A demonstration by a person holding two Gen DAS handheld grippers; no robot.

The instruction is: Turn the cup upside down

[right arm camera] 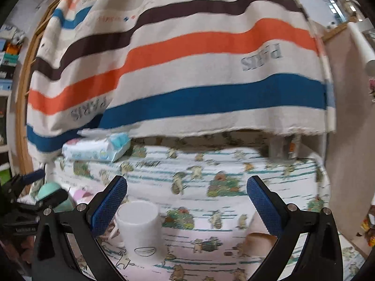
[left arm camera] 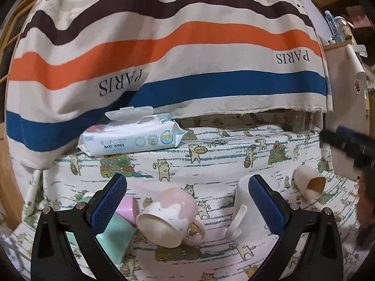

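Observation:
In the left wrist view my left gripper (left arm camera: 187, 203) is open above a pink and white mug (left arm camera: 170, 217) that lies on its side, mouth toward me. A white mug (left arm camera: 243, 201) stands upside down by the right finger. A mint cup (left arm camera: 114, 238) and a pink cup (left arm camera: 127, 208) lie by the left finger. A small white cup with a brown inside (left arm camera: 309, 182) lies tipped at the right. In the right wrist view my right gripper (right arm camera: 187, 206) is open and empty. The white mug (right arm camera: 139, 227) stands base up by its left finger.
A pack of baby wipes (left arm camera: 133, 135) lies at the back of the cat-print cloth (left arm camera: 211, 154). A striped PARIS cloth (left arm camera: 164, 46) hangs behind. The other gripper shows at the right edge (left arm camera: 351, 145) and at the left edge (right arm camera: 28, 206).

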